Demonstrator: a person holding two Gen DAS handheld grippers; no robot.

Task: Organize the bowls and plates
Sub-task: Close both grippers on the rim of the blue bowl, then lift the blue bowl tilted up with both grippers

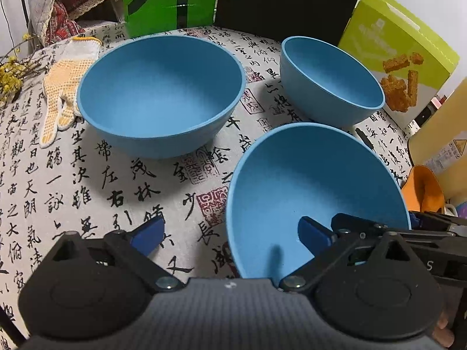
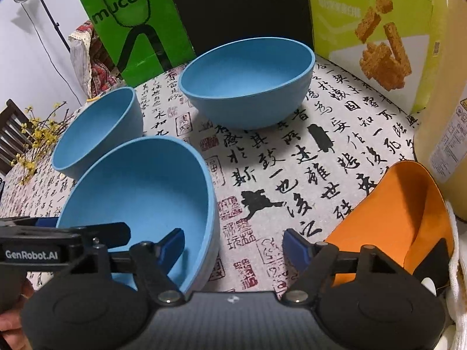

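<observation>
Three blue bowls stand on a calligraphy-print tablecloth [image 1: 87, 192]. The widest bowl [image 1: 160, 93] [image 2: 96, 134] is at the far left and a smaller bowl [image 1: 329, 81] [image 2: 248, 81] at the far right. The nearest bowl [image 1: 315, 192] [image 2: 140, 198] looks tipped toward me. My left gripper [image 1: 232, 233] is open and straddles this bowl's left wall, with one finger [image 1: 316, 234] inside. My right gripper [image 2: 235, 248] is open across its right wall, one finger [image 2: 172, 248] inside and the other outside. Neither gripper pinches the wall.
A green paper bag [image 2: 131, 29], a black panel [image 2: 239, 5] and a lime snack box [image 2: 373, 35] line the back. A dotted work glove [image 1: 64, 87] and dried yellow flowers [image 1: 11, 73] lie left. An orange curved item [image 2: 402, 221] and a yellow box [image 2: 446, 116] crowd the right.
</observation>
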